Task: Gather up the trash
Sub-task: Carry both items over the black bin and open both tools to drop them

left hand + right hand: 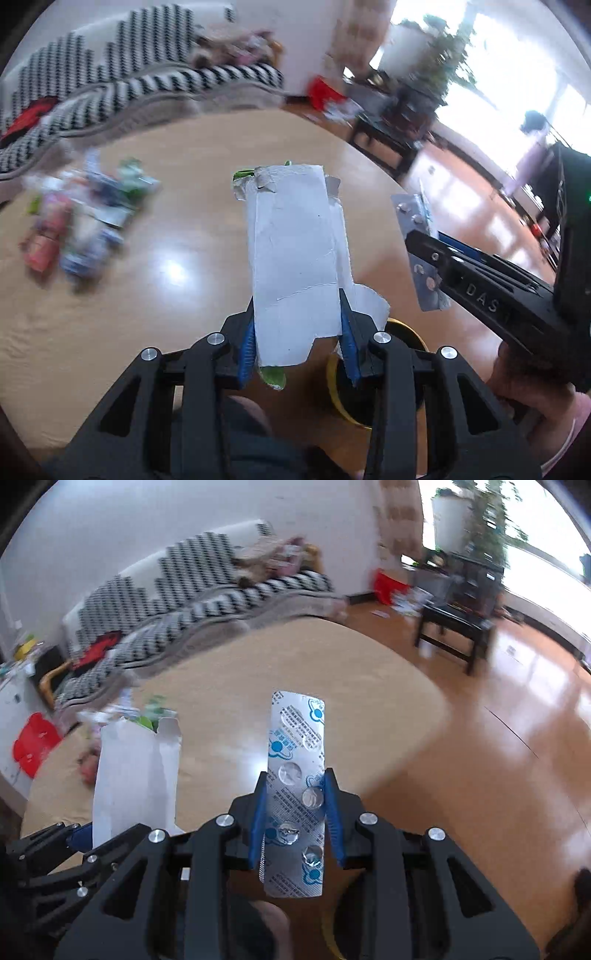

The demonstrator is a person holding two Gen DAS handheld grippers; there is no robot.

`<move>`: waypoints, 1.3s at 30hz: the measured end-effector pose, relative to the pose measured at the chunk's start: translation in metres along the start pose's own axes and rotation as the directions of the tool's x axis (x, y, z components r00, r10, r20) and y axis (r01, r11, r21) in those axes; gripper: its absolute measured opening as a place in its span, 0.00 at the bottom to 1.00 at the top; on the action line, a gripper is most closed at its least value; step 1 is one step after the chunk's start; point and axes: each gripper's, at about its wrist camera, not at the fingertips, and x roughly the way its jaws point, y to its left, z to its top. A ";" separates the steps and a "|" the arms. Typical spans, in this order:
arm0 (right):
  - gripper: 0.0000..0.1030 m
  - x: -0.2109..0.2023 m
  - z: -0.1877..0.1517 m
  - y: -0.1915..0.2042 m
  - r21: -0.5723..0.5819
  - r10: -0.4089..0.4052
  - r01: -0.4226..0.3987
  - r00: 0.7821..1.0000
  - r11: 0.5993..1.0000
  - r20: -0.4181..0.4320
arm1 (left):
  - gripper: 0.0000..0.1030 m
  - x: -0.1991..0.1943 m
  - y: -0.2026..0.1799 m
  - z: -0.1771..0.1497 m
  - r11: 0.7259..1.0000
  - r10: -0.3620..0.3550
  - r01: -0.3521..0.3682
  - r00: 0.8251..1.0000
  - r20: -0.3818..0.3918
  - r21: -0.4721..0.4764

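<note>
My left gripper (297, 325) is shut on a flattened white carton (299, 243) with green print on its underside, held above the round wooden table (166, 295). The carton also shows in the right wrist view (135, 771). My right gripper (295, 805) is shut on a silver pill blister strip (295, 775) with blue print and popped pockets. The strip also shows in the left wrist view (417, 229), to the right of the carton. A blurred pile of wrappers (81, 221) lies on the table's left side.
A yellow-rimmed round container (336, 380) sits below the left gripper at the table's near edge. A black-and-white patterned sofa (184, 590) stands behind the table. A dark side table (454, 627) and plants stand at the right on the wooden floor.
</note>
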 end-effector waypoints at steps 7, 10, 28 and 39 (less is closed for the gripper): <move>0.28 0.056 -0.085 -0.107 0.145 -0.062 0.098 0.969 0.985 -0.238 | 0.36 0.116 -0.060 -0.065 0.995 -0.056 0.077 0.955 -0.292 0.060; 0.29 0.084 -0.114 -0.127 0.191 -0.057 0.124 0.945 0.974 -0.321 | 0.36 0.158 -0.073 -0.095 0.994 -0.043 0.079 0.913 -0.405 0.075; 0.29 0.137 -0.151 -0.139 0.188 -0.096 0.191 0.901 0.963 -0.423 | 0.37 0.226 -0.060 -0.128 0.985 -0.042 0.128 0.834 -0.550 0.118; 0.77 0.118 -0.137 -0.144 0.217 -0.084 0.171 0.930 0.961 -0.358 | 0.80 0.223 -0.078 -0.133 0.990 -0.066 0.121 0.842 -0.535 0.068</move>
